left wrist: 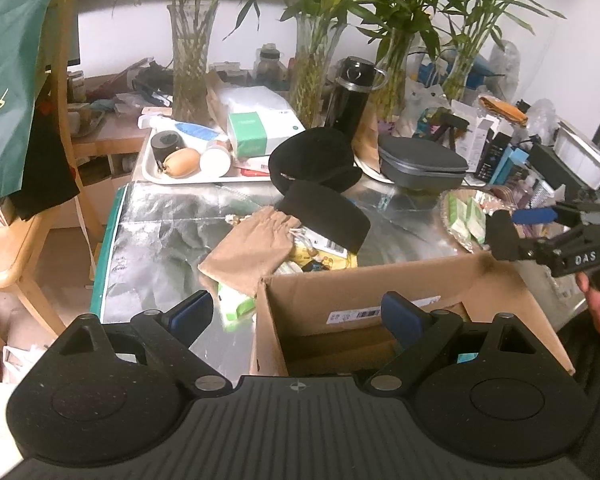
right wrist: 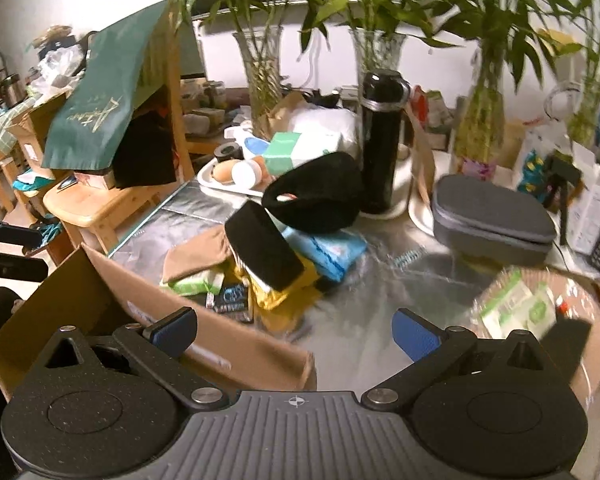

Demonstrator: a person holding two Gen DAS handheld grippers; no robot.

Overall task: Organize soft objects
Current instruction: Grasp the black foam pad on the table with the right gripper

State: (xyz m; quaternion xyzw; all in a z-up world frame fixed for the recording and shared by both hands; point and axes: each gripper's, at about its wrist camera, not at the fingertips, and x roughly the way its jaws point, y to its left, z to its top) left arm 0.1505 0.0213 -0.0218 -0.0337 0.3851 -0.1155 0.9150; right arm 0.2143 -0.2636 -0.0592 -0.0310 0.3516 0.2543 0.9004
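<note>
An open cardboard box (left wrist: pixel 360 286) stands at the near edge of the foil-covered table. My left gripper (left wrist: pixel 296 314) hovers over its left rim, open, with nothing between its fingers. Just beyond the box lies a heap: a tan drawstring pouch (left wrist: pixel 252 248), a black padded band (left wrist: pixel 328 216) joined to a black soft ring (left wrist: pixel 312 156), a green tissue pack (left wrist: pixel 236 304) and flat packets. My right gripper (right wrist: pixel 296 332) is open and empty above bare foil, right of the box (right wrist: pixel 120 280). The black band (right wrist: pixel 264 244), the pouch (right wrist: pixel 192 258) and a blue packet (right wrist: pixel 332 252) lie ahead of it.
Behind the heap stand a black flask (right wrist: pixel 380 144), a grey zip case (right wrist: pixel 492 212), glass vases of bamboo (left wrist: pixel 190 64) and a white tray (left wrist: pixel 152 168) of small items. A basket (right wrist: pixel 580 292) of green packets sits at the right. A wooden chair (left wrist: pixel 4 256) with a green bag stands left.
</note>
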